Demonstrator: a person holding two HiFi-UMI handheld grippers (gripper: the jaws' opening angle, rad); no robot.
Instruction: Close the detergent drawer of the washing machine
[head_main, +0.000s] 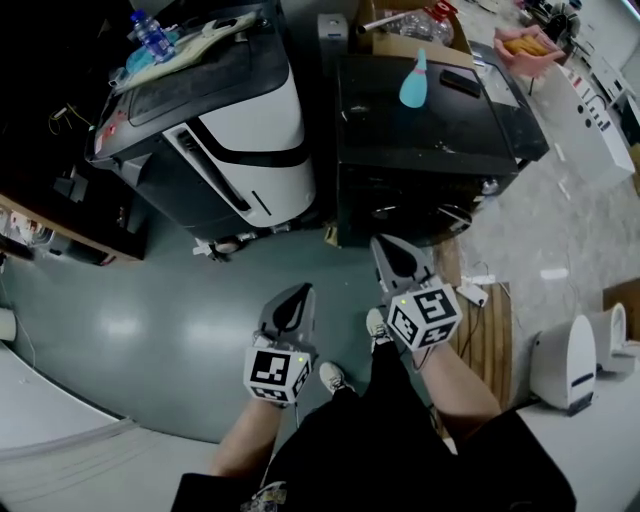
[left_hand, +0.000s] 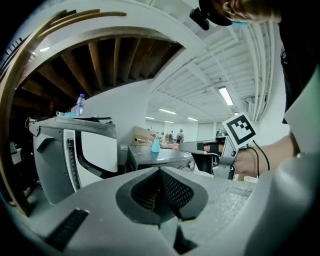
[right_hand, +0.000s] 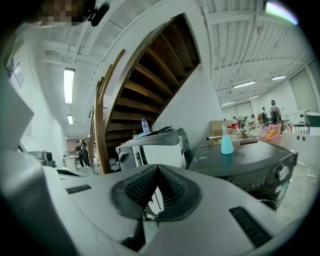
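Judging the risks from biggest to smallest, the dark washing machine (head_main: 400, 140) comes first. It stands straight ahead of me, with a white machine (head_main: 255, 110) just beside it on the left, and I cannot make out a detergent drawer sticking out of either front. On the dark one it would sit along the upper front edge. The head view looks down too steeply to show that edge, and the right gripper view gives only a knob (right_hand: 282, 172) and a band of controls there. So the main hazard, as I see it, is pushing on the wrong panel or nudging that knob, because I am guessing at the drawer's place.

Next, both tools hang well back from the machines, over the grey floor (head_main: 150, 320). The left gripper (head_main: 293, 300) has its fingers pressed together with nothing between them, and the right gripper (head_main: 393, 252) is the same. Closed tips make a narrow pusher. If they land towards one end of a drawer front, I'd expect it to skew and bind on its rails, or the tips to slide off and strike the casing.

Smaller still, a hard shove could rock the teal bottle (head_main: 414, 82) standing on the dark lid. A white plug block (head_main: 472, 293) with its cable also lies near my right foot, easy to catch when stepping in.
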